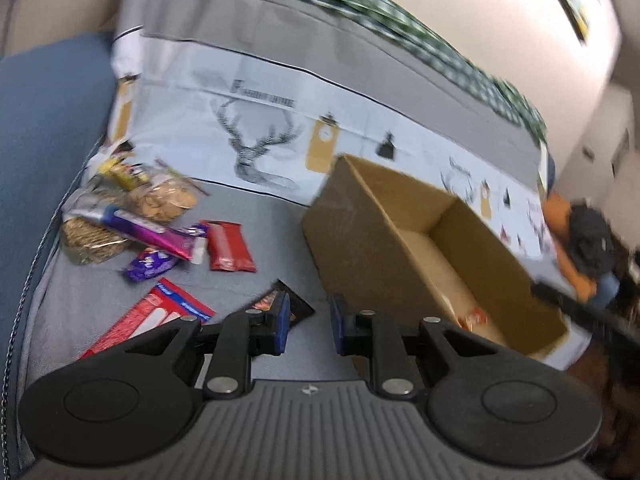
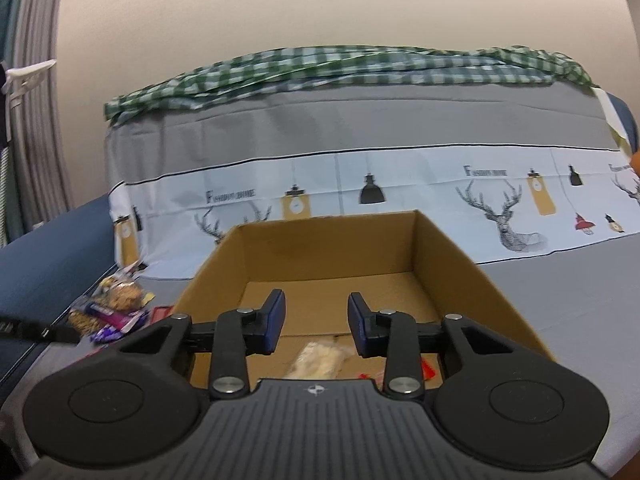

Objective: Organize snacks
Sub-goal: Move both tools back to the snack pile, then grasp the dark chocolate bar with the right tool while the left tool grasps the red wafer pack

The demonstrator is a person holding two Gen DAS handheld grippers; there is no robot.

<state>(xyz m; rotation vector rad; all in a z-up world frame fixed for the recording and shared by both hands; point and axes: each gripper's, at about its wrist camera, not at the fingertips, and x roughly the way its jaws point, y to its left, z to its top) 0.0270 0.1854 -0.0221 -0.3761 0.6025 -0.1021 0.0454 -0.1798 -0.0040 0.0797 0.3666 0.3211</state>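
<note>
An open cardboard box (image 1: 352, 240) stands on the grey-covered sofa seat, with a red-and-white snack (image 1: 472, 318) inside. Left of it lie loose snacks: a red packet (image 1: 230, 246), a purple packet (image 1: 150, 264), a pink-purple bar (image 1: 148, 228), a cookie bag (image 1: 168, 198) and a red-blue pack (image 1: 160, 316). My left gripper (image 1: 310, 320) hovers over the seat between the pile and the box, slightly open, holding nothing; a dark packet (image 1: 298, 306) lies just past its left finger. My right gripper (image 2: 317, 320) is open and empty above the box (image 2: 456, 256), over a pale snack bag (image 2: 316, 360) and a red wrapper (image 2: 428, 370).
The sofa back wears a grey cover with a deer-print band (image 2: 400, 184) and a green checked cloth (image 2: 320, 68) on top. A blue armrest (image 1: 48, 128) borders the snack pile. An orange sleeve (image 1: 560, 236) and a blurred black object show beyond the box's right end.
</note>
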